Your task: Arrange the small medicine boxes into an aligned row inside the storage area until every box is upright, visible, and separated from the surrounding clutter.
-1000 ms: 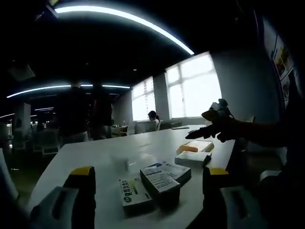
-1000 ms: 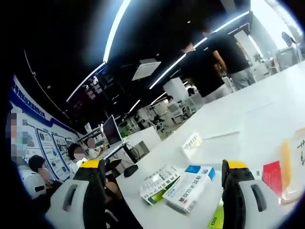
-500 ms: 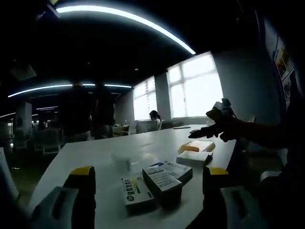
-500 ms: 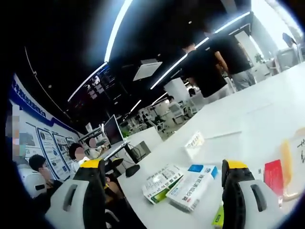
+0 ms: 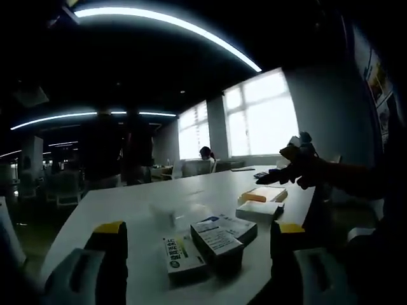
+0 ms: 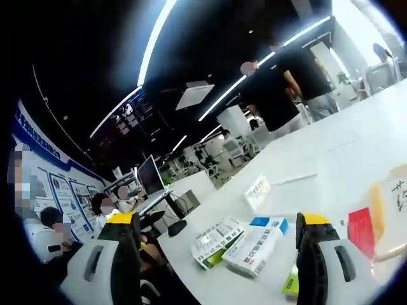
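In the left gripper view several small medicine boxes lie flat on the white table (image 5: 127, 210): a green-and-white box (image 5: 179, 257), a blue-and-white box (image 5: 215, 241) leaning over it, and another blue-and-white box (image 5: 234, 224) behind. My left gripper (image 5: 200, 229) stands open just short of them, holding nothing. The right gripper (image 5: 275, 176) hovers above the table at the right, in a hand. In the right gripper view the green-and-white box (image 6: 215, 240) and a blue-and-white box (image 6: 254, 240) lie side by side beyond my open right gripper (image 6: 219, 220). A small white box (image 6: 257, 189) stands farther off.
A flat white box (image 5: 257, 210) and an orange-edged packet (image 5: 264, 194) lie at the table's far right. A red card (image 6: 360, 223) and a clear pouch (image 6: 389, 213) lie to the right. A person in a dark shirt (image 6: 280, 86) stands beyond the table; a monitor (image 6: 149, 175) and seated people sit at the left.
Both views have shifted only slightly. The right gripper seen in the left gripper view has drifted a little to the right. The boxes lie as before.
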### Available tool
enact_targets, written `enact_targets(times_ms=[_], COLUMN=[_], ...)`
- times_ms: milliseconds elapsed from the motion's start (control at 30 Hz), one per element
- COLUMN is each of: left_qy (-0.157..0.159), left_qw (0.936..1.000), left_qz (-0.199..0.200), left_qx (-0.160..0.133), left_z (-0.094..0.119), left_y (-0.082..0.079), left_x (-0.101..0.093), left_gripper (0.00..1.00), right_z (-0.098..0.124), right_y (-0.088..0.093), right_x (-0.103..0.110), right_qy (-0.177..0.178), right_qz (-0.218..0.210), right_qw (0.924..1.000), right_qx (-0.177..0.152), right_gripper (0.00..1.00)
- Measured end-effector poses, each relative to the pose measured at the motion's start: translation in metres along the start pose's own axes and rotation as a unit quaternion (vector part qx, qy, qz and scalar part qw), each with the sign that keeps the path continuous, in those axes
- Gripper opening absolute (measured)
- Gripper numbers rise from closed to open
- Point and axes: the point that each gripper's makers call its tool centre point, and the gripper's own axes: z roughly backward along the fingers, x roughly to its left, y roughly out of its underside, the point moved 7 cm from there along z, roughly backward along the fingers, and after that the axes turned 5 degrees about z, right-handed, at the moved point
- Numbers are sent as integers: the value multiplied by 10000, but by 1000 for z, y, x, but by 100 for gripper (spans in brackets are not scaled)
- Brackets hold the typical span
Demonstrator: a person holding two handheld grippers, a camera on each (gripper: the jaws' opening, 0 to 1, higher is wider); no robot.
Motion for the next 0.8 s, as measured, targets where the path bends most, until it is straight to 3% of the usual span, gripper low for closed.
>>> enact_targets(times_ms=[233, 300, 800], left_qy=[-16, -20, -59], left_qw=[10000, 10000, 9997], left_qz=[39, 64, 194], left_qx=[19, 16, 169], left_z=[1, 3, 5], left_y=[1, 2, 13], left_x=[1, 11, 0], left_gripper=[93, 93, 93], right_z=[8, 10, 29], right_y=[-3, -3, -10], right_x=[1, 2, 6], right_qy=[47, 66, 283], right_qz=[-14, -14, 65], right_qw=[10000, 9999, 9994], right_qx=[-75, -89, -186], right_gripper=[100, 100, 100])
